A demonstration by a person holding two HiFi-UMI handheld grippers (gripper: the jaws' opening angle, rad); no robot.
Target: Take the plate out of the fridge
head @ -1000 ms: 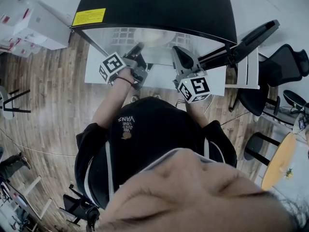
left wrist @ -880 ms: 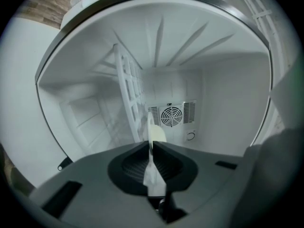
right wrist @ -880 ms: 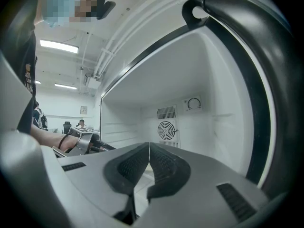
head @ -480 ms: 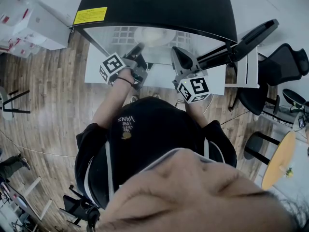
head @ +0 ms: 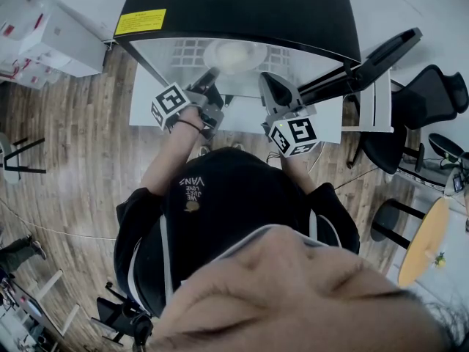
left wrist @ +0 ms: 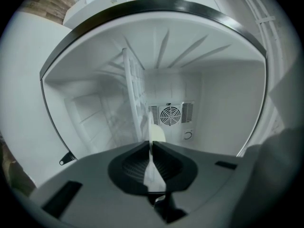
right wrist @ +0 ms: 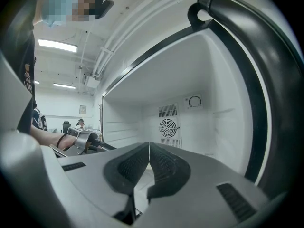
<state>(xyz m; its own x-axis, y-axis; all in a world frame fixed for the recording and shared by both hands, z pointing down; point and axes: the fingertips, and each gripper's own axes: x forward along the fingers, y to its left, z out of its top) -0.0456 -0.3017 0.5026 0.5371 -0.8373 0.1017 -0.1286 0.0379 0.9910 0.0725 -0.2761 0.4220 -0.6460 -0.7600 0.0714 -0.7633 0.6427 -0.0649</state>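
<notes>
Head view: plate [head: 233, 53] lies on a shelf inside the fridge [head: 234, 6], near its opening. The left claw [head: 211, 79] reaches the plate's near rim, and the right claw [head: 270, 85] sits at the fridge mouth.

Left gripper view: the claw pinches the plate rim, seen edge-on. Keep the pinch firm, draw straight out of the fridge, and hold the plate level. How deep the rim sits between the pads is unclear.

Right gripper view: the claw is pressed together and empty. The plate is out of frame.
</notes>
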